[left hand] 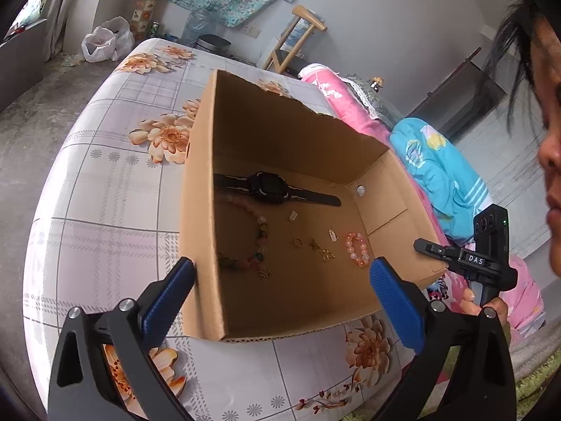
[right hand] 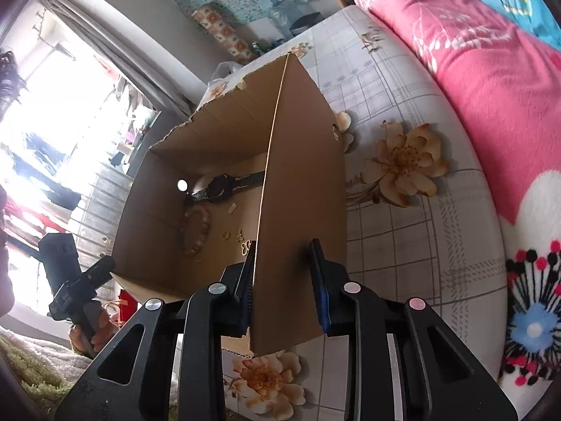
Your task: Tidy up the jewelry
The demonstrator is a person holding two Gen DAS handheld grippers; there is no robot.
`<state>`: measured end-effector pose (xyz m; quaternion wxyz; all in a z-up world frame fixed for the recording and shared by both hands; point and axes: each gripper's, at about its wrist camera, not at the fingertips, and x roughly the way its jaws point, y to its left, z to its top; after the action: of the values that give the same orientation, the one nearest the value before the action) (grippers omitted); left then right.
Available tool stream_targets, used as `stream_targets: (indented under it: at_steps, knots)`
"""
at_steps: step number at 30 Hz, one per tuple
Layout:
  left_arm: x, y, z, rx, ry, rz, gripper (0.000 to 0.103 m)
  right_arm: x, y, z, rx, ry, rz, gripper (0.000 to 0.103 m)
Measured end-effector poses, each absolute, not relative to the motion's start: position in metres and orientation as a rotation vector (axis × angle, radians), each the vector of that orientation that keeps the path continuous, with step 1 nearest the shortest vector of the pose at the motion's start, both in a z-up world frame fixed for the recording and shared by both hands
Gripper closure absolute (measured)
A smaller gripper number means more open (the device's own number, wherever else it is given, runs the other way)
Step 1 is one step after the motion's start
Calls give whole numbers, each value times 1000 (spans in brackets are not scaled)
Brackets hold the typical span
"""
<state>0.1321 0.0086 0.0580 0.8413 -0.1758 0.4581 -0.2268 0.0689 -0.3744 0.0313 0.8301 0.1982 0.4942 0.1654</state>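
An open cardboard box point(left hand: 200, 182) stands on the bed. Inside lie a black watch point(left hand: 270, 189), a long multicolour bead bracelet point(left hand: 261, 238), a small pink bead bracelet point(left hand: 357, 249) and several small gold charms point(left hand: 328, 254). My left gripper point(left hand: 280, 284) is open over the box's near corner, empty. My right gripper point(right hand: 284, 280) is open, its fingers astride the box's right wall point(right hand: 301, 210), the left finger point(right hand: 247, 280) touching it. The watch point(right hand: 224, 187) and bracelet point(right hand: 196, 228) also show in the right wrist view.
The bed has a floral grey sheet point(left hand: 115, 189). Pink point(right hand: 491, 80) and blue point(left hand: 434, 172) blankets lie beside the box. The person's face point(left hand: 550, 147) is close at the right. A white plastic bag point(left hand: 105, 40) sits on the floor.
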Motion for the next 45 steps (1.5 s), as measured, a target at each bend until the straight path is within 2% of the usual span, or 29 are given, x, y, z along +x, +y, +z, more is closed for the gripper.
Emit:
stream_targets:
  at_steps: [23, 24, 26, 30, 35, 41, 45]
  knots:
    - [69, 0, 57, -280, 905, -516, 6, 15, -373, 32, 433, 985, 226, 75]
    - [65, -2, 60, -268, 900, -493, 6, 9, -374, 35, 437, 971, 208, 73]
    - [55, -2, 67, -242, 879, -455, 6, -2, -374, 45, 430, 928, 175, 55]
    - [30, 0, 83, -210, 822, -407, 6, -43, -369, 72, 353, 814, 82, 42]
    - [-1, -6, 97, -185, 798, -370, 6, -85, -348, 80, 257, 743, 21, 23]
    - [-28, -22, 106, -104, 756, -307, 6, -106, -319, 68, 129, 726, -34, 10]
    - [-35, -30, 105, -79, 754, -265, 6, -115, -303, 66, 48, 692, -58, 8]
